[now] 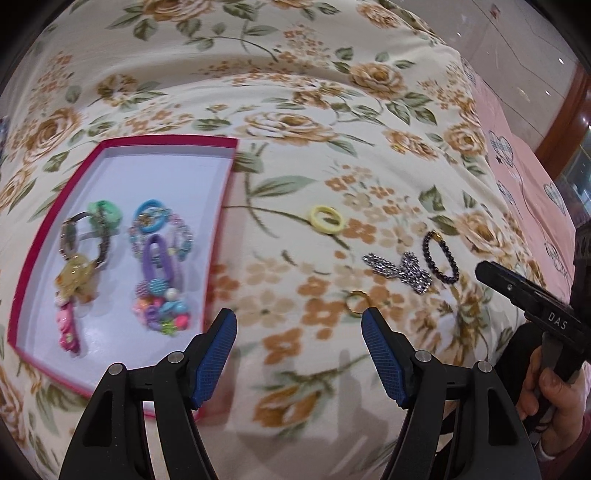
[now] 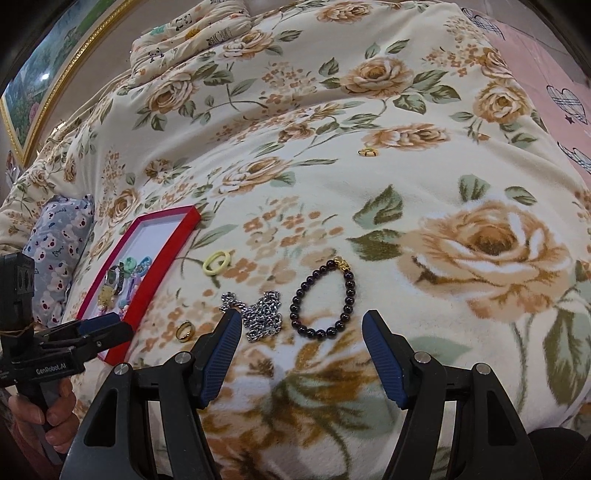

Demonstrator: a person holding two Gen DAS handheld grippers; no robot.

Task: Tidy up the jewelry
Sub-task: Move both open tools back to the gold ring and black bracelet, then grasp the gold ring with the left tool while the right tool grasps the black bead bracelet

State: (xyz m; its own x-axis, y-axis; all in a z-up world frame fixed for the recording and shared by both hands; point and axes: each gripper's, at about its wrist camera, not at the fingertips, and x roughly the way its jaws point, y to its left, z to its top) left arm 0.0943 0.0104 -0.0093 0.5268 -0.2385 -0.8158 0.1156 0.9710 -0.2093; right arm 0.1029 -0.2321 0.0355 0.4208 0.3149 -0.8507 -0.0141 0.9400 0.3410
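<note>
A red-rimmed box [image 1: 66,181] with a white floor lies on the flowered blanket and holds several colourful hair ties and clips [image 1: 159,258]. Loose on the blanket to its right are a yellow hair ring [image 1: 327,218], a silver chain [image 1: 400,269], a dark bead bracelet [image 1: 441,263] and a gold ring [image 1: 357,302]. My left gripper [image 1: 299,325] hovers open over the blanket between box and gold ring. My right gripper [image 2: 301,325] stands open just short of the silver chain [image 2: 260,317] and bead bracelet [image 2: 325,301], with nothing between its pads.
A small gold earring-like piece [image 2: 368,151] lies farther back on the blanket. A folded panda-print cloth [image 2: 192,29] and a grey patterned pillow [image 2: 59,243] lie at the back and left. A pink sheet [image 1: 524,177] borders the blanket on the right.
</note>
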